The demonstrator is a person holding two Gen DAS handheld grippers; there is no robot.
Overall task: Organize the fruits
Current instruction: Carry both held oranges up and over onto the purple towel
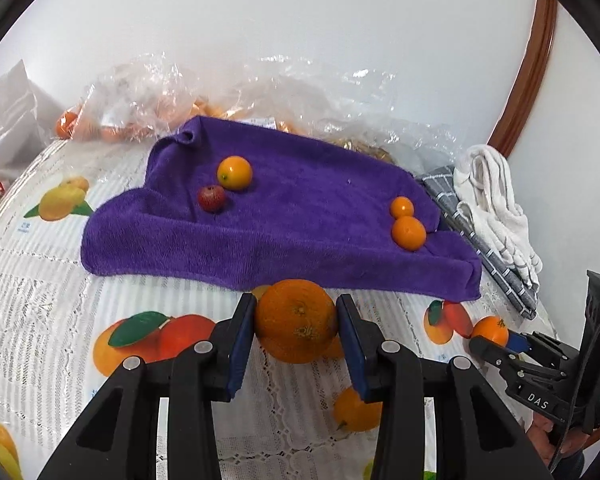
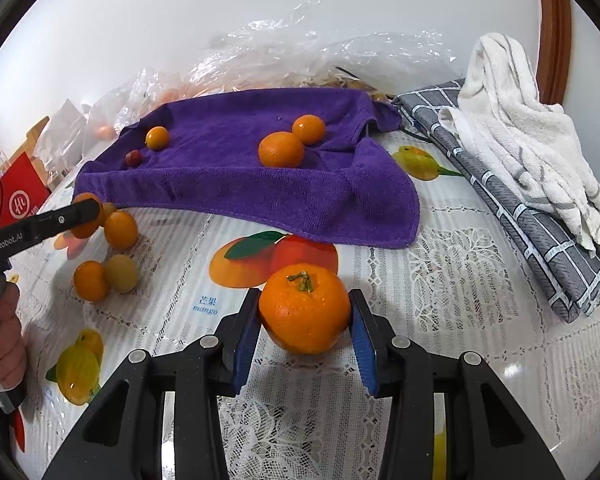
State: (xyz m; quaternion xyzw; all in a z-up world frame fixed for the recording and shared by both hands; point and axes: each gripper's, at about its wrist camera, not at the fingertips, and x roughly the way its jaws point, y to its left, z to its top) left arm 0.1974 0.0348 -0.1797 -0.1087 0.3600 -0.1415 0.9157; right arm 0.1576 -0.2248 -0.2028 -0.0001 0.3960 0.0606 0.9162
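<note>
Both grippers were loaded. Left gripper (image 1: 296, 322) had its pads closed onto a big orange (image 1: 296, 326), held clear of the tabletop (image 1: 40, 280) just short of the purple towel's (image 1: 280, 232) near edge. Right gripper (image 2: 305, 318) was clamped on a stemmed mandarin (image 2: 305, 312), also in front of the towel's near edge.

On the towel: a yellow-orange fruit (image 1: 235, 173) touching a small red fruit (image 1: 211, 198) toward the left, and two small oranges (image 1: 408, 233) touching near the right edge. More loose fruit (image 2: 120, 229) sat off the towel by its left corner.

Risks, as I judged them:
- Round fruit gripped only at the sides; pads looked near the equator, so a tilt could squirt it out.
- Towel was rumpled and sloped toward the near edge; anything released there could roll off.
- Dropping next to a touching pair could knock it loose.
- Both tools converging on the same towel edge could collide.
</note>
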